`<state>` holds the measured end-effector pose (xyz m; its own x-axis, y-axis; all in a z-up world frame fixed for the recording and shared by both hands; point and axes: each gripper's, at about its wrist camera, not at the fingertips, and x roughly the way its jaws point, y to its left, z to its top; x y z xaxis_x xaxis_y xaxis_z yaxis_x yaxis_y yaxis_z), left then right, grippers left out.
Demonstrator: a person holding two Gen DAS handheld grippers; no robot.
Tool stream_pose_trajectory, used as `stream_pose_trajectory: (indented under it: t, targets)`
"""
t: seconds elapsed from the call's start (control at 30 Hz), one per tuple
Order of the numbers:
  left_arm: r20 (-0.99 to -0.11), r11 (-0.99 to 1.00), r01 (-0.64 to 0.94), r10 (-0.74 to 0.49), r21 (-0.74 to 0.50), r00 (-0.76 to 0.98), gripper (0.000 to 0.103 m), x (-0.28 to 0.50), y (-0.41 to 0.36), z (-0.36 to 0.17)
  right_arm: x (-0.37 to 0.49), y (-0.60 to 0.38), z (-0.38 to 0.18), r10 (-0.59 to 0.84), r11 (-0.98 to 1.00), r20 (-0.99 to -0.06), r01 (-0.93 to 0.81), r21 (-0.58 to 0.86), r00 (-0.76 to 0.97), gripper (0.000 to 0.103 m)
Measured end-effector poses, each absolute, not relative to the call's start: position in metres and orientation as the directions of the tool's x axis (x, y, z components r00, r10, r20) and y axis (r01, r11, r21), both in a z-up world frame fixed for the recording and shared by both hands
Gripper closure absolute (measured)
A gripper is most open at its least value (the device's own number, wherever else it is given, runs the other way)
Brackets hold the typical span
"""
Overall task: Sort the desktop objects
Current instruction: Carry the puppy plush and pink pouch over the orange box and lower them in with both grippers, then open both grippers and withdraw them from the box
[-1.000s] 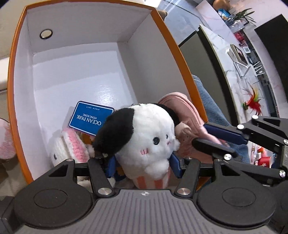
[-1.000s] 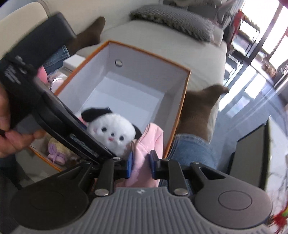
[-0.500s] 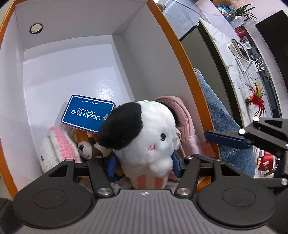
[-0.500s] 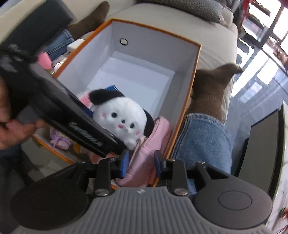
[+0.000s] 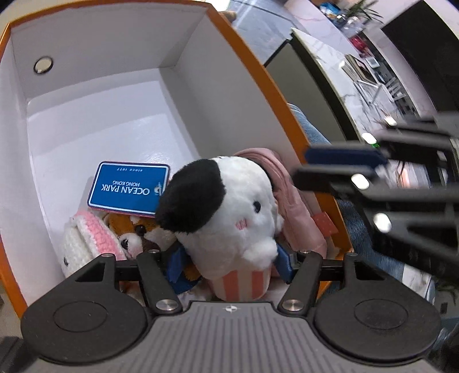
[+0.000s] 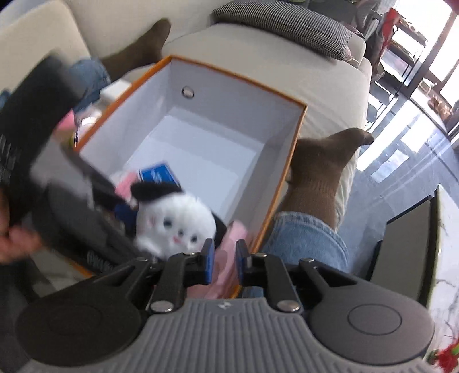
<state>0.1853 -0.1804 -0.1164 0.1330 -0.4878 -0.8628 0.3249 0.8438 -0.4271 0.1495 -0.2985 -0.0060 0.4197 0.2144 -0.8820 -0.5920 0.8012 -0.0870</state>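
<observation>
My left gripper (image 5: 229, 262) is shut on a white plush dog with black ears (image 5: 226, 212) and holds it inside the near end of an orange box with white walls (image 5: 100, 120). In the box lie a pink pouch (image 5: 298, 209), a blue Ocean Park card (image 5: 129, 188), a brown fox plush (image 5: 137, 232) and a pink-and-white knitted toy (image 5: 83, 241). My right gripper (image 6: 223, 262) is open and empty, just above the pink pouch (image 6: 232, 235) at the box's near corner. The plush dog (image 6: 175, 221) and the box (image 6: 243, 126) also show there.
The box rests on a beige sofa (image 6: 275, 60) with a checked cushion (image 6: 284, 21). A person's jeans leg and brown sock (image 6: 321, 172) lie right of the box. A marble counter (image 5: 344, 74) stands at the right.
My right gripper has let go of the pink pouch, opened and drawn back. My left gripper has kept its hold on the plush dog and shifted a little within the box.
</observation>
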Motion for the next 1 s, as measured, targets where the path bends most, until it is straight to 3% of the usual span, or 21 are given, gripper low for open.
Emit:
stream_pose_trajectory:
  t: [0.33,0.4,0.57,1.0]
  targets:
    - [-0.844,0.798,0.421,-0.522,-0.431,0.126,0.032,0.166,-0.148,-0.092,0.165,-0.281,-0.008,0.275,0.793,-0.884,-0.609,-0.014,0.379,0.083]
    - [-0.831,0.780,0.450,-0.540,-0.435,0.133,0.032,0.162,-0.138,-0.083,0.165,-0.278,-0.005,0.305,0.789,-0.875,-0.614,0.011,0.377,0.065]
    - [-0.839,0.773,0.537,-0.506,-0.338,0.200,0.033,0.154,-0.124,-0.064,0.169,-0.262,-0.008,0.339,0.764,-0.867,-0.645,0.026,0.366,0.055]
    - [-0.883,0.751,0.652,-0.371,-0.102,0.289,0.033,0.164,-0.158,-0.085,0.175,-0.268,-0.039,0.294,0.737,-0.912,-0.675,0.027,0.285,0.059]
